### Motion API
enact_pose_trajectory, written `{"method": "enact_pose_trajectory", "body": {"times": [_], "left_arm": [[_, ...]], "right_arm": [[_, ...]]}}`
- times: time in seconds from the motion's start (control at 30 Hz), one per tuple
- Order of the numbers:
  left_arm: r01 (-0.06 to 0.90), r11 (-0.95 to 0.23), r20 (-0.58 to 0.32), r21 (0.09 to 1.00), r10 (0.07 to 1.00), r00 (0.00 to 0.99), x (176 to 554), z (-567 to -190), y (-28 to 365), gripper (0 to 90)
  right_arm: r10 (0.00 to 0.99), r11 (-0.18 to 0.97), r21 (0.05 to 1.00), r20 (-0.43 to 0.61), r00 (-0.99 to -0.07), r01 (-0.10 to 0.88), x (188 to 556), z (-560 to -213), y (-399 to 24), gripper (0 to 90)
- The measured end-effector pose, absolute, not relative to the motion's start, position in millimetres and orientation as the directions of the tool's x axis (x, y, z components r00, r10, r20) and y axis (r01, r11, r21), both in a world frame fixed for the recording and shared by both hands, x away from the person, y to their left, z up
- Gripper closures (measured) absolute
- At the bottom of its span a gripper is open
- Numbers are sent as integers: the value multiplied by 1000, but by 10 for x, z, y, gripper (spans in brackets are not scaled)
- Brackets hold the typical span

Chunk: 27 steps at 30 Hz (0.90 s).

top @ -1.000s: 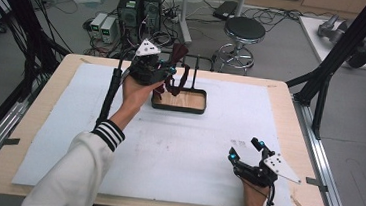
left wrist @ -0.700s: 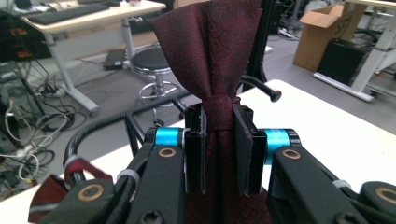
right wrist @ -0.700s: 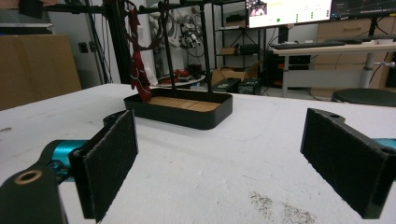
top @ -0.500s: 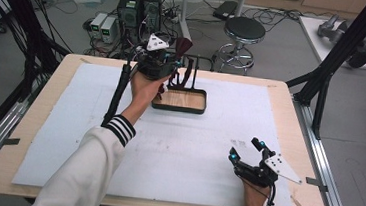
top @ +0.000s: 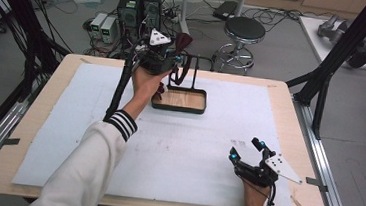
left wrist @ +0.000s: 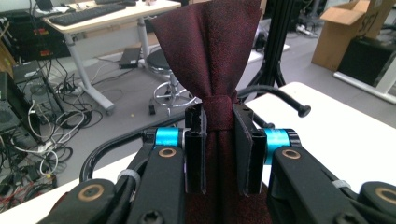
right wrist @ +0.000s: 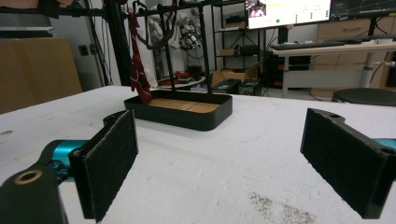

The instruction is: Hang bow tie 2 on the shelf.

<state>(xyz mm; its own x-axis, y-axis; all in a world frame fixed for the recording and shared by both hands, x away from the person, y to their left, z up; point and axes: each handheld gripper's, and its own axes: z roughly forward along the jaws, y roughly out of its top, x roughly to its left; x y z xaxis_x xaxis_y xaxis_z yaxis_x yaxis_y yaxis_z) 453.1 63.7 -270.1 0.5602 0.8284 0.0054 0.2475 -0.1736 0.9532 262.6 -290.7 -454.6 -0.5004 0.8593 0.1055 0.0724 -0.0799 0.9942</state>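
Two grippers are out, but just one is busy. Your left gripper (top: 167, 61) is lifted up by the top of the black stand (top: 196, 66), and its jaws are clenched tight on a dark red tie (left wrist: 212, 60) — you can see the cloth pinched between them in the left gripper view, fanning out above. The rest of the tie hangs down toward the stand's wooden tray (top: 178, 100) at the far side of the desk (top: 272, 91).

Your right gripper (top: 248, 151) rests on the white mat (top: 191, 154) near you, well apart from the stand, jaws spread wide and holding nothing.

It looks like you are in the hanging step — getting the tie over the stand's curved black arm (left wrist: 275, 95). Next, I think you should carry the cloth across that arm so it drapes on both sides, then let go slowly. Watch that it does not slide off.
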Motion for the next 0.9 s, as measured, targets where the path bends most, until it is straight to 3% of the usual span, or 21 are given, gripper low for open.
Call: {"method": "enact_pose_trajectory", "body": {"times": [0.9], "left_arm": [[263,-139,-27,955,839,543,4690,-2778,630,759]], "right_arm": [[857,-89,993,115,-502,75,2631,-4546,-2922,103]]}}
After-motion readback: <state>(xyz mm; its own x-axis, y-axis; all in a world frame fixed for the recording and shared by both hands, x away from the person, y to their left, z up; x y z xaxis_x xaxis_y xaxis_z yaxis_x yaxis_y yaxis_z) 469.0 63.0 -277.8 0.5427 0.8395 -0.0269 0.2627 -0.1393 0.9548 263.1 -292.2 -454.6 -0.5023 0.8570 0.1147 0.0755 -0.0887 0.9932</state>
